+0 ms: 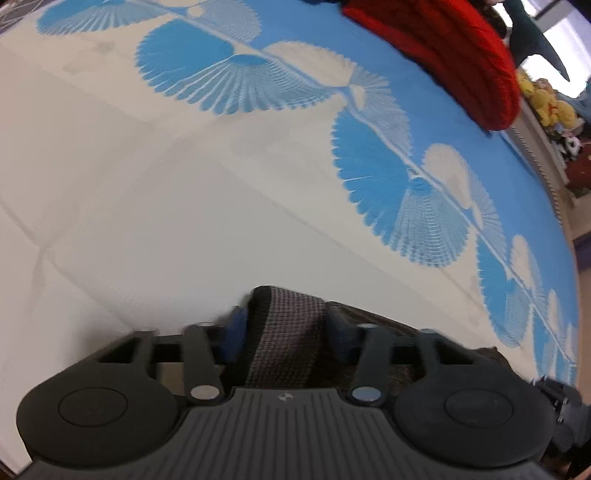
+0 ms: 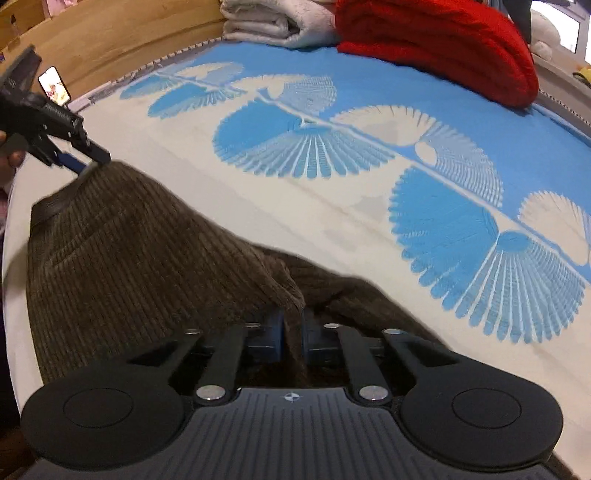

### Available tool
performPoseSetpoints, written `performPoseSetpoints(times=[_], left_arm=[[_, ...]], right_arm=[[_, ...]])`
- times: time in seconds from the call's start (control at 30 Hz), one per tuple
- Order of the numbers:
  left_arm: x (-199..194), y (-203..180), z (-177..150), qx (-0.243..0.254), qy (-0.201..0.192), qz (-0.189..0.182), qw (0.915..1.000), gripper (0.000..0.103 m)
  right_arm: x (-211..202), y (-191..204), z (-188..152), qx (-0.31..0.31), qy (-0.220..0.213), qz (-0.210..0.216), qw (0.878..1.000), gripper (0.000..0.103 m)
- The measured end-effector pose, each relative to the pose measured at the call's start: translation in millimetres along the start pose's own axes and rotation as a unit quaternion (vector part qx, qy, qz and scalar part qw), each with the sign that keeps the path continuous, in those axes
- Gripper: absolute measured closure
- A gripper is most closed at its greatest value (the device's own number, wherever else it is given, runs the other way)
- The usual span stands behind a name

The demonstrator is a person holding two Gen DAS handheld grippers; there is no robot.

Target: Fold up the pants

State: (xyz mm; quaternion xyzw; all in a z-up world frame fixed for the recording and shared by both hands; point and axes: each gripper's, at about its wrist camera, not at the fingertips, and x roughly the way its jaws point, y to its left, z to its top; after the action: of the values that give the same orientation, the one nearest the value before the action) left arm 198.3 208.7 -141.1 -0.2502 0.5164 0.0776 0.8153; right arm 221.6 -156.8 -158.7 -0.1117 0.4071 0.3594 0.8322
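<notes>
Right now I have both grippers pinched on the brown corduroy pants [image 2: 122,258], which hang lifted above the bedspread [image 2: 258,206] between my two tools.

Starting at the left: my left gripper [image 1: 282,328] is clamped on the dark waistband [image 1: 284,332], the band filling the gap between the blue pads. In the right wrist view that same tool sits at about ten o'clock, biting the upper corner of the garment, and the cloth slopes down from there toward the middle of the frame.

Moving across, my right gripper [image 2: 291,334] is closed narrow on a bunched ridge of corduroy at six o'clock, a fold of fabric squeezed between its pads. More brown cloth trails off toward four o'clock and rests on the white part of the bedspread.

Further right, the blue fan pattern runs from eleven o'clock down to three. At one o'clock lies a folded red knit [image 2: 443,44], with a folded white towel [image 2: 277,22] at twelve, both well apart from the pants.

I judge this to be the carrying stage of a fold: one edge is held up by both tools and is meant to travel over the rest of the garment. The next move, I think, calls for keeping both grips even, bringing the held edge across level, and lowering it so the edges meet before letting go. The right grip looks bunched, so the layer may land wrinkled.
</notes>
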Motion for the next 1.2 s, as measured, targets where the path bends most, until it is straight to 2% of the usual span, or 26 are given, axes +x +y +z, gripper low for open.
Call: performPoseSetpoints(times=[0.1, 0.13, 0.2, 0.27, 0.33, 0.37, 0.47, 0.53, 0.57, 0.6, 0.63, 0.67, 0.7, 0.77, 0.83, 0.9, 0.97, 1.03, 1.13, 1.2], left_arm=[[-3.2, -11.7, -3.3, 0.046, -0.017, 0.021, 0.9986, 0.061], [-2.3, -14.4, -4.3, 0.058, -0.019, 0.031, 0.9977, 0.062], [-2.6, -19.9, -5.8, 0.079, -0.023, 0.049, 0.9954, 0.062], [-6.7, -27.1, -8.3, 0.101, -0.042, 0.077, 0.991, 0.062], [-13.7, -36.5, -12.0, 0.132, -0.067, 0.1, 0.9839, 0.063], [-20.0, -41.5, -14.0, 0.143, -0.081, 0.085, 0.9827, 0.063], [-35.0, -52.9, -20.0, 0.161, -0.098, -0.011, 0.982, 0.063], [-35.3, -62.3, -26.8, 0.192, -0.075, -0.074, 0.9758, 0.06], [-30.6, -65.4, -29.8, 0.202, -0.056, -0.081, 0.9743, 0.06], [-19.3, -68.0, -34.2, 0.214, -0.03, -0.051, 0.9749, 0.06], [-5.4, -68.2, -38.4, 0.224, -0.003, 0.0, 0.9746, 0.065], [10.9, -66.0, -43.8, 0.234, 0.028, 0.054, 0.9703, 0.091], [19.7, -66.4, -48.3, 0.243, 0.044, 0.089, 0.9649, 0.096], [14.7, -76.2, -51.8, 0.244, 0.026, 0.099, 0.9643, 0.093], [5.7, -89.3, -56.6, 0.249, 0.005, 0.098, 0.9636, 0.089], [-4.6, -108.0, -63.6, 0.258, -0.019, 0.08, 0.9625, 0.087], [-9.4, -127.3, -70.1, 0.263, -0.027, 0.058, 0.9626, 0.086], [-16.9, -147.4, -81.4, 0.279, -0.042, 0.029, 0.959, 0.086], [-22.9, -178.9, -99.8, 0.317, -0.056, -0.009, 0.9467, 0.086], [-25.0, -200.3, -113.6, 0.343, -0.059, -0.038, 0.9368, 0.086]], right_arm=[[-15.1, -4.8, 11.3, 0.012, -0.048, -0.029, 0.998, 0.101], [-14.3, -5.7, 12.7, 0.018, -0.052, -0.034, 0.998, 0.101], [-6.2, -1.4, 11.4, 0.008, -0.037, -0.047, 0.998, 0.099], [5.3, 2.4, 7.1, -0.003, 0.006, -0.064, 0.998, 0.099], [0.9, 2.3, 4.2, -0.007, 0.005, -0.093, 0.996, 0.094], [-6.3, 0.2, 3.4, -0.001, -0.004, -0.103, 0.995, 0.094], [-40.1, -17.7, -0.4, 0.045, -0.037, -0.123, 0.991, 0.089], [-64.8, -33.6, -10.4, 0.085, -0.053, -0.124, 0.987, 0.082], [-77.2, -41.8, -17.5, 0.102, -0.057, -0.128, 0.985, 0.08], [-88.9, -49.3, -25.6, 0.115, -0.061, -0.135, 0.982, 0.078], [-100.0, -57.3, -34.5, 0.127, -0.065, -0.145, 0.979, 0.078], [-111.7, -65.5, -43.8, 0.141, -0.068, -0.153, 0.976, 0.078], [-125.7, -75.8, -56.1, 0.163, -0.072, -0.16, 0.971, 0.078], [-150.3, -92.2, -78.1, 0.2, -0.079, -0.178, 0.96, 0.077], [-179.7, -107.8, -103.3, 0.237, -0.091, -0.205, 0.945, 0.075], [-210.7, -123.9, -130.7, 0.275, -0.106, -0.228, 0.928, 0.073], [-241.4, -140.0, -161.3, 0.316, -0.121, -0.254, 0.906, 0.071], [-270.5, -159.1, -201.2, 0.375, -0.132, -0.287, 0.872, 0.07], [-305.6, -182.9, -271.4, 0.477, -0.13, -0.33, 0.805, 0.07], [-318.8, -194.6, -314.4, 0.521, -0.12, -0.336, 0.775, 0.07]])
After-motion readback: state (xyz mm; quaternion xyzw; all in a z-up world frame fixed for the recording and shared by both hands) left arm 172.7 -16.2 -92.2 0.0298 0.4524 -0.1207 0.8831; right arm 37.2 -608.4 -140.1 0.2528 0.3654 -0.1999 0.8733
